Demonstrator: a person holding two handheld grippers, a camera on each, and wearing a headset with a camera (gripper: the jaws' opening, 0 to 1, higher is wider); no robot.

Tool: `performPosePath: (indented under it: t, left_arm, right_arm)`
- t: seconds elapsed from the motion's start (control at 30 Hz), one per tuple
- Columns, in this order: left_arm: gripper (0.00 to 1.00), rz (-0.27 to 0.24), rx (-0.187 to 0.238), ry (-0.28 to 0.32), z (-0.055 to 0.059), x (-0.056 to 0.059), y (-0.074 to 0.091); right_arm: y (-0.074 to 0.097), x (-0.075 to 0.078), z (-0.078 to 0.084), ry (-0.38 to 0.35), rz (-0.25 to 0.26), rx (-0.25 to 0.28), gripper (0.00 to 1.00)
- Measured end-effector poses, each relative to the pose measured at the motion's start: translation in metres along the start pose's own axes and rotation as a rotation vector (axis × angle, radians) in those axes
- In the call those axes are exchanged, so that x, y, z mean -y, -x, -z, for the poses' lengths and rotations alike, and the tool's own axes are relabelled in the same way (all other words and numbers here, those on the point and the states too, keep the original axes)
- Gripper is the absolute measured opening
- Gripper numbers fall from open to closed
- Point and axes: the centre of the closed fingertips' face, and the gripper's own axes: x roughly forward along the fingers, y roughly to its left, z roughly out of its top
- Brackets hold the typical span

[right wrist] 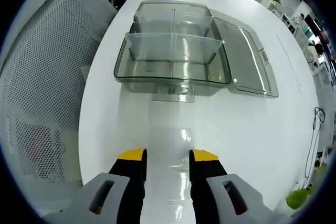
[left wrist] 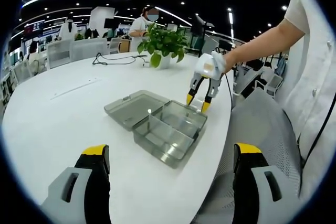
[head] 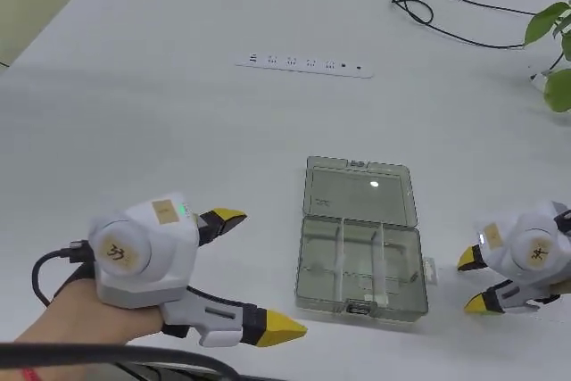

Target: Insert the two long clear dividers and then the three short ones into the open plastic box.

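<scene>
Left gripper point(head: 254, 272): nearest the viewer, jaws spread wide, nothing between them. The box point(head: 303, 260) lies ahead of it and to its right, well apart across bare surface point(head: 178, 113).

Right gripper point(head: 475, 280): near the box on the opposite side, and clearly the nearer of the two. Jaws stand partly apart. In the right gripper view a clear strip point(right wrist: 170, 148) occupies the gap and reaches a little past the tips. Whether the jaws clamp it or it merely lies on the surface between them cannot be told.

Box: directly ahead of the right gripper, open, with the lid point(head: 357, 186) laid flat to that gripper's right. Two clear partitions point(head: 342, 252) stand inside and run crosswise to the right gripper's line of approach. Whether any short ones are seated cannot be told.

Loose item: a small clear piece point(right wrist: 173, 93) lies flat on the surface just beside the box wall that faces the right gripper, between gripper and box.

Governing relation: the strip's long axis runs straight forward along the right gripper, pointing at the box wall, while the standing partitions lie square to that line.

Assessment: if the strip is a short divider, this heading probably suits bridging the partitions, and the move is forward and down. The left gripper is too far off to contribute without a long reach.
</scene>
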Motion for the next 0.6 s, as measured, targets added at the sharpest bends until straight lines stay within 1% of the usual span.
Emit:
performPosePath:
  t: [0.1,0.2,0.27,0.3,0.4,0.6]
  left_arm:
    - [1.00,0.001,0.001,-0.004,-0.001,0.000,0.001]
    - [1.00,0.001,0.003,-0.007,-0.002,0.001,0.002]
    - [1.00,0.003,0.004,-0.009,-0.003,0.001,0.002]
    - [1.00,0.004,0.005,-0.011,-0.004,0.002,0.002]
    - [1.00,0.008,0.007,-0.013,-0.006,0.003,0.001]
    - [1.00,0.005,0.021,-0.006,-0.013,0.003,-0.001]
  right_arm:
    - [0.005,0.001,-0.003,-0.011,0.021,0.013,0.33]
    - [0.014,0.002,-0.009,-0.030,0.046,0.037,0.33]
    - [0.018,0.003,-0.009,-0.034,0.063,0.037,0.33]
    - [0.022,0.004,-0.010,-0.038,0.077,0.043,0.33]
    - [0.033,0.002,-0.017,-0.051,0.097,0.073,0.33]
    - [0.053,0.002,-0.030,-0.063,0.156,0.105,0.33]
